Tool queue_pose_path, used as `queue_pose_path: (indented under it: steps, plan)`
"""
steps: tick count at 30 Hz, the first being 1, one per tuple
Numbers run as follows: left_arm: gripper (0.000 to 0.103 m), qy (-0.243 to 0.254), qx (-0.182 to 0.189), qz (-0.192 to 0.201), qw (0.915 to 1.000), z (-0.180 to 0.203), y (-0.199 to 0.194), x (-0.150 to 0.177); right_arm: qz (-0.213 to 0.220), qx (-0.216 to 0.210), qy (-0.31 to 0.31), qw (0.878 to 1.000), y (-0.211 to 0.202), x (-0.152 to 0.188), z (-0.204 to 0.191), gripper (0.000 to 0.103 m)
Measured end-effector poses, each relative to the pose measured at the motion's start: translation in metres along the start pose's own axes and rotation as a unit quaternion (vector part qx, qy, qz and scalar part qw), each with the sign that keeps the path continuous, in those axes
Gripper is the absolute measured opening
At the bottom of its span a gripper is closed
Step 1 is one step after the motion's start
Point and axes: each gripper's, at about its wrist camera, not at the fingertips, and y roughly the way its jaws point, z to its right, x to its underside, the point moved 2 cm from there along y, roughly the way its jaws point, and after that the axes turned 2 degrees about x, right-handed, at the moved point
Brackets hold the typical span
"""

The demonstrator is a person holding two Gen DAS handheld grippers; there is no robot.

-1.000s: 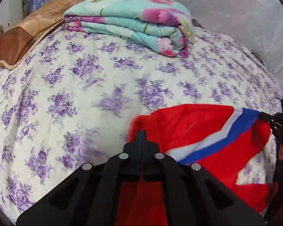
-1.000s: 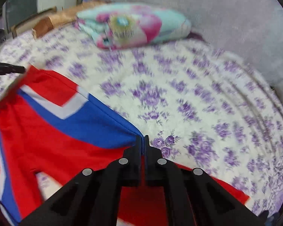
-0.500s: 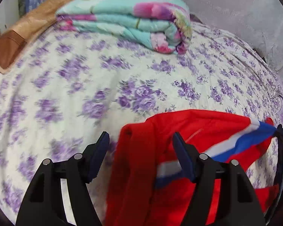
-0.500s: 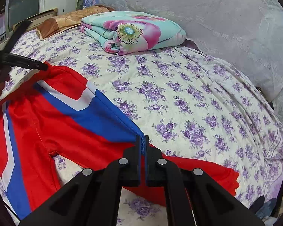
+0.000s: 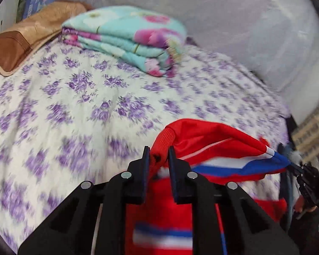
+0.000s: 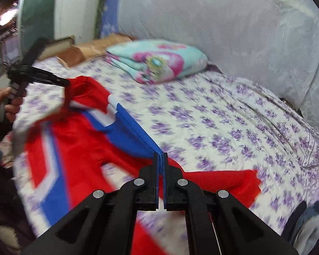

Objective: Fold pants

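Both grippers pinch again: our left gripper (image 5: 158, 155) re-clamped the pants (image 5: 212, 144) waistband after opening, right gripper (image 6: 159, 159) held the blue edge, fold resumes.

The red track pants of smooth synthetic cloth, with a white and blue stripe down the side (image 6: 89, 140), lie partly spread and partly lifted. Their ribbed red waistband (image 5: 162, 146) sits bunched between the fingers of the left gripper (image 5: 158, 156), which close on it, and the cloth rises in a hump just ahead and to the right of that gripper. A doubled blue edge of the stripe (image 6: 151, 146) is pinched between the fingers of the right gripper (image 6: 159, 161). From there one red leg (image 6: 229, 182) lies flat off to that gripper's right, its hem ragged-looking in the blur. The other leg stretches toward its lower left, stripe up.
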Motion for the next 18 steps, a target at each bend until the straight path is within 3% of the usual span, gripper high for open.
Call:
queue_pose_path:
  steps: [3,6,10,16,18]
  plan:
    - [0.016,0.000,0.015,0.003,0.9999,0.000,-0.033,0.034,0.012,-0.049,0.007,0.999,-0.037,0.035,-0.034,0.003]
    - [0.019,-0.011,0.016,-0.023,0.9996,-0.009,-0.041,0.071,-0.016,-0.098,0.011,0.995,-0.039,0.081,-0.073,0.003]
    - [0.045,-0.053,0.021,-0.061,0.9965,-0.031,-0.034,0.116,-0.062,-0.121,0.043,0.990,-0.010,0.133,-0.100,0.003]
    - [0.061,-0.081,0.062,-0.040,0.9940,-0.026,-0.047,0.129,-0.056,-0.128,0.072,0.988,-0.007,0.149,-0.100,0.003]
    - [0.061,-0.085,0.066,-0.036,0.9936,-0.021,-0.044,0.126,-0.053,-0.128,0.071,0.988,-0.008,0.149,-0.101,0.003]
